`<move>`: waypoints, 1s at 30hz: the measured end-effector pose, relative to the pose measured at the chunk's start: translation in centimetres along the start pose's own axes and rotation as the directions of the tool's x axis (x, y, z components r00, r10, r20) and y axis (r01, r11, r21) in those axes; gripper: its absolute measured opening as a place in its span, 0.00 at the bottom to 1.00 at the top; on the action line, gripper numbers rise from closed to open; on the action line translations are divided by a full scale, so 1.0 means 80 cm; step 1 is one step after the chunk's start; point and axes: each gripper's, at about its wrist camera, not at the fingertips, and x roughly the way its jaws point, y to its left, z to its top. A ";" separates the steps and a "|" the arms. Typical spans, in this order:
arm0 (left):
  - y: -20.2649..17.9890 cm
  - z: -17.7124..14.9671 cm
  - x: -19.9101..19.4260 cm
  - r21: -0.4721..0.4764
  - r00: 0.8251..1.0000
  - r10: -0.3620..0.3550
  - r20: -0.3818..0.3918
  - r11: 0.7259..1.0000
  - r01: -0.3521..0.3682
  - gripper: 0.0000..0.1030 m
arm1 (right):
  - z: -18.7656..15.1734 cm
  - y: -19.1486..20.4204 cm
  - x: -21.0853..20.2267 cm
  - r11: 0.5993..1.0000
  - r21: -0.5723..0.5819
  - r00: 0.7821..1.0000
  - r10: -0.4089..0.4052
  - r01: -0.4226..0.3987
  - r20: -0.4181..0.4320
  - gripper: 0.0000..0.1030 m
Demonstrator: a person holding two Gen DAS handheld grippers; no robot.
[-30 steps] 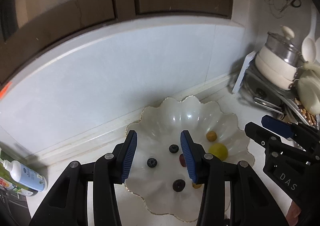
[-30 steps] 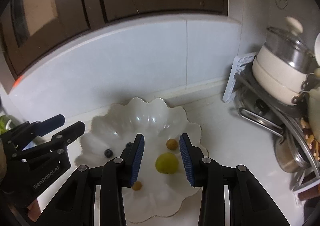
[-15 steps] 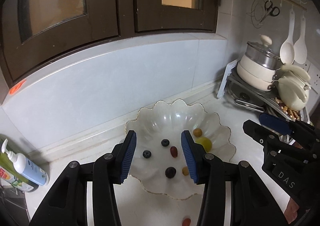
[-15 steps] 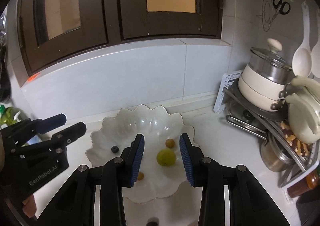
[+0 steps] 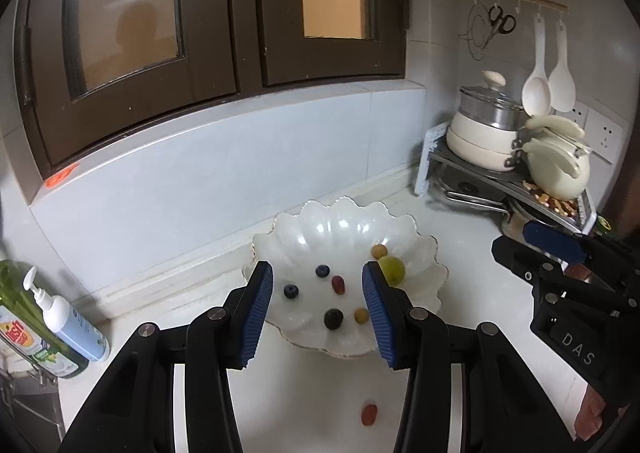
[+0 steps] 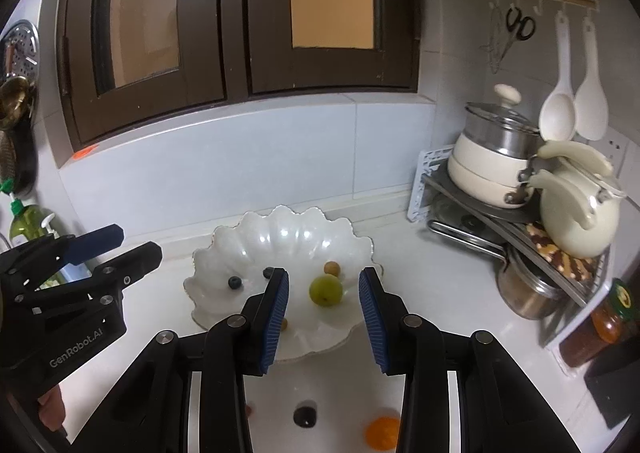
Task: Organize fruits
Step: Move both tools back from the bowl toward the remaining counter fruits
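Note:
A white scalloped bowl [image 5: 344, 225] [image 6: 288, 229] stands on the white counter by the wall. It holds a green fruit [image 5: 394, 269] [image 6: 325, 290], blueberries [image 5: 291, 291] [image 6: 235, 282], a dark grape [image 5: 333, 319], a red grape [image 5: 338, 285] and small tan fruits [image 5: 379, 251] [image 6: 332, 268]. A red grape [image 5: 369, 414] lies on the counter in front of the bowl. A dark grape [image 6: 305, 415] and an orange fruit [image 6: 382, 431] lie on the counter too. My left gripper [image 5: 318, 313] is open and empty above the bowl's near rim. My right gripper [image 6: 324, 313] is open and empty, raised over the bowl.
A rack with cream pots [image 5: 486, 141], a kettle [image 6: 576, 209] and pans stands at the right. Ladles [image 6: 558, 113] and scissors hang on the wall. Soap bottles [image 5: 60, 317] stand at the left. Jars [image 6: 600, 325] sit at the far right.
Both grippers have pulled up and back from the bowl. Loose fruits on the counter in front of it have come into view. Both stay open.

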 end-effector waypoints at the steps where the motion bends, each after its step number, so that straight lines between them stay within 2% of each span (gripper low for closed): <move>1: -0.001 -0.003 -0.003 -0.001 1.000 -0.004 0.001 1.000 0.004 0.45 | -0.003 0.000 -0.007 1.000 0.002 1.000 -0.003 0.003 0.007 0.37; 13: -0.012 -0.033 -0.050 -0.015 0.999 -0.033 0.032 0.999 0.033 0.45 | -0.032 -0.002 -0.050 0.999 0.008 0.998 -0.051 0.050 0.040 0.37; 23: -0.019 -0.059 -0.071 -0.015 0.997 -0.065 0.031 0.998 0.066 0.46 | -0.055 -0.007 -0.071 0.998 0.036 0.998 -0.048 0.047 0.040 0.37; 28: -0.025 -0.073 -0.077 0.003 0.996 -0.068 0.052 0.998 0.068 0.53 | -0.069 -0.008 -0.081 0.998 0.046 0.997 -0.050 0.047 0.063 0.37; 30: -0.027 -0.078 -0.079 0.011 0.996 -0.066 0.063 0.998 0.065 0.53 | -0.077 -0.008 -0.082 0.998 0.041 0.996 -0.056 0.054 0.065 0.44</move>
